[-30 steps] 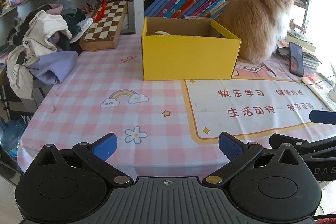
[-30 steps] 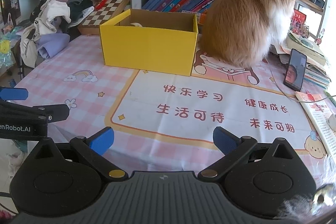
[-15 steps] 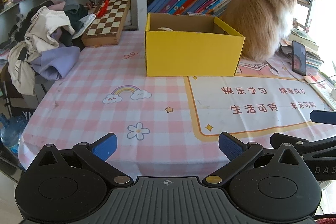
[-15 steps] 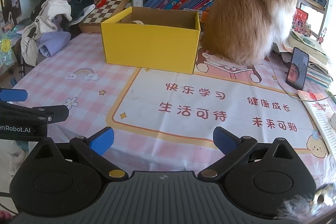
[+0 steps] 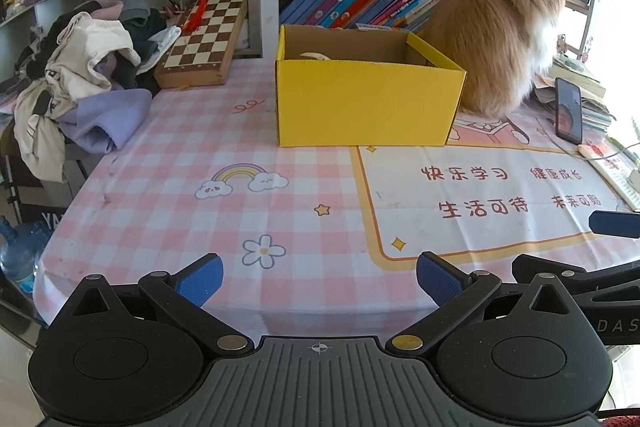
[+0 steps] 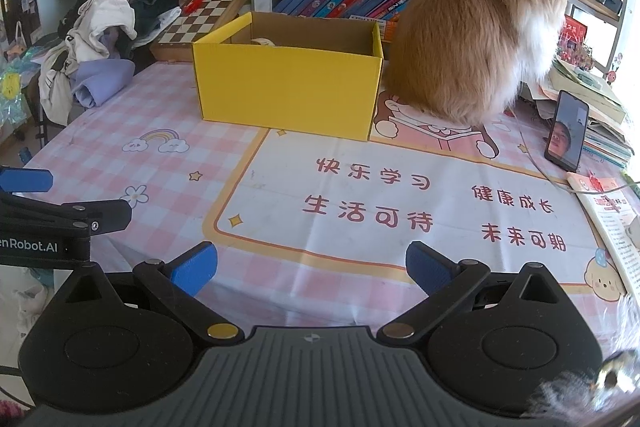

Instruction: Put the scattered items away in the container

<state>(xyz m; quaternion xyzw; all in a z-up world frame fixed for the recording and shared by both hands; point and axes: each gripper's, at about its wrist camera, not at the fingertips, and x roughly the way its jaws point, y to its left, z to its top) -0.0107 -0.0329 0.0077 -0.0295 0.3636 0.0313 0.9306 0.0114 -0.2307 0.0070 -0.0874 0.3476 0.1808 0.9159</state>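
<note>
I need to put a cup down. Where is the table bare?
Bare: the checked cloth between the yellow box, the clothes pile and the near edge, and the printed panel before the box. Crowded: around the cat, phone and books.

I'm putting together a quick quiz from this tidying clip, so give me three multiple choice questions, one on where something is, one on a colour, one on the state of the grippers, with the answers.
1. Where does the cat sit?
A. Inside the box
B. On the table beside the box's right end
C. On the chessboard

2. What colour is the outside of the box?
A. Yellow
B. Blue
C. White

3. How do the left gripper and right gripper stand?
A. Both shut on clothes
B. One open, one shut
C. Both open and empty

Answers:
1. B, the cat sits on the tablecloth against the box's right end.
2. A, its outer walls are yellow, with brown cardboard inside.
3. C, each pair of blue pads is spread wide with only tablecloth between.
</note>
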